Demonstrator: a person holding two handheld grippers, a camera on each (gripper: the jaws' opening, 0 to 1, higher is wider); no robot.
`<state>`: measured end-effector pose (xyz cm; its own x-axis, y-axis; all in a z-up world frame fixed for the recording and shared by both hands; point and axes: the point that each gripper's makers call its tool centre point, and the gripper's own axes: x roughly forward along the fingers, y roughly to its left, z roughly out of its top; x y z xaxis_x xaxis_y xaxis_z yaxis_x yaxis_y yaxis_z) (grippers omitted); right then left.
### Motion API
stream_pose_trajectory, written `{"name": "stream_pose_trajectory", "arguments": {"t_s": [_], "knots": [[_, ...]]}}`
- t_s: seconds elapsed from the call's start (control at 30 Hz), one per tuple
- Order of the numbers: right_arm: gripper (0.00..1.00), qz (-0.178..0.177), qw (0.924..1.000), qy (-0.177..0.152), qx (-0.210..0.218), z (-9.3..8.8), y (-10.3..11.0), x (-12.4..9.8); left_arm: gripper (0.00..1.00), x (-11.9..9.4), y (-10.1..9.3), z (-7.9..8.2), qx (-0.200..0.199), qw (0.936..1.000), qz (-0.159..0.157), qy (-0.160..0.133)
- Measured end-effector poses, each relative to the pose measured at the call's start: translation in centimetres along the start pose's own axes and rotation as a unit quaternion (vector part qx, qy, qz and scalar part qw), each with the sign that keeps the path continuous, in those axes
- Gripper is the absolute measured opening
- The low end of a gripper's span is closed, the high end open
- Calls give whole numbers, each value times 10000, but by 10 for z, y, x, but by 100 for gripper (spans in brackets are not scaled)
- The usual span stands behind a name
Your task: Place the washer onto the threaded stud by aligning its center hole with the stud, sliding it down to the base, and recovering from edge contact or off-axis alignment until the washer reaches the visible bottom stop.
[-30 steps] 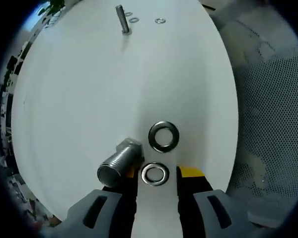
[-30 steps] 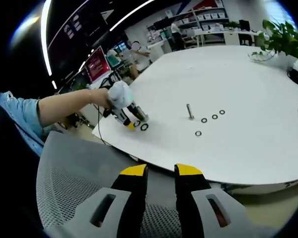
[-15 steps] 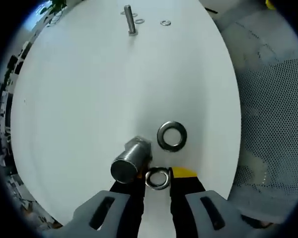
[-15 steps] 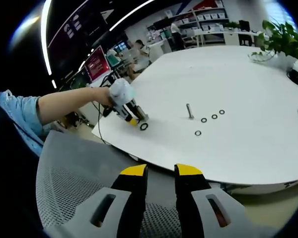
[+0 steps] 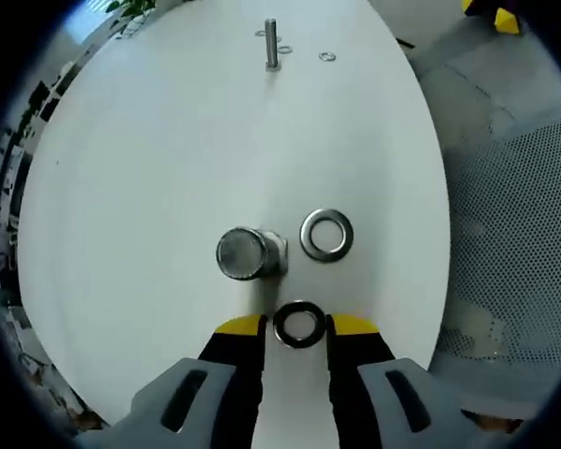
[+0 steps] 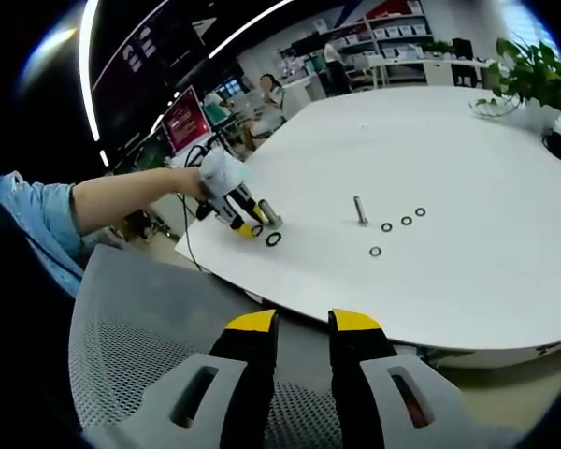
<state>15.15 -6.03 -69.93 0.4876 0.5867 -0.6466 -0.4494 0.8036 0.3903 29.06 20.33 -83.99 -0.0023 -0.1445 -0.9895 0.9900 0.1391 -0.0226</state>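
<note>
Your left gripper (image 5: 298, 325) pinches a washer (image 5: 298, 324) edgewise between its fingers, low over the white tabletop (image 5: 150, 168), just beside a lying bolt (image 5: 248, 253). The stud (image 5: 271, 44) stands upright, well apart. Your right gripper (image 6: 302, 321) hangs off the tabletop, fingers narrow and empty.

On the table (image 5: 122, 187), a washer (image 5: 326, 234) lies just right of the bolt (image 5: 248, 253).

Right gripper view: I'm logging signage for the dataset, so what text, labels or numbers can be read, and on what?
None can be read.
Red screen behind the white table: content too blurred.
Shelf boxes at the back: too small to read.
</note>
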Motion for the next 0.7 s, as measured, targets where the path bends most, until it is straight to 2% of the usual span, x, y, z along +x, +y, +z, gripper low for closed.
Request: {"name": "stream_pose_trajectory", "arguments": {"t_s": [0.07,0.13,0.57,0.7], "knots": [[24,3,10000,8,0,0,0,0,28,-1,-1,-5,-61,10000,-4,24],[24,4,10000,8,1,0,0,0,29,-1,-1,-3,-149,9998,-5,-96],[24,-29,10000,-23,41,1,-1,0,25,0,1,-2,-194,9995,214,-129],[24,-40,9999,-60,70,2,-2,-1,21,0,-1,-2,-441,9984,246,-263]]}}
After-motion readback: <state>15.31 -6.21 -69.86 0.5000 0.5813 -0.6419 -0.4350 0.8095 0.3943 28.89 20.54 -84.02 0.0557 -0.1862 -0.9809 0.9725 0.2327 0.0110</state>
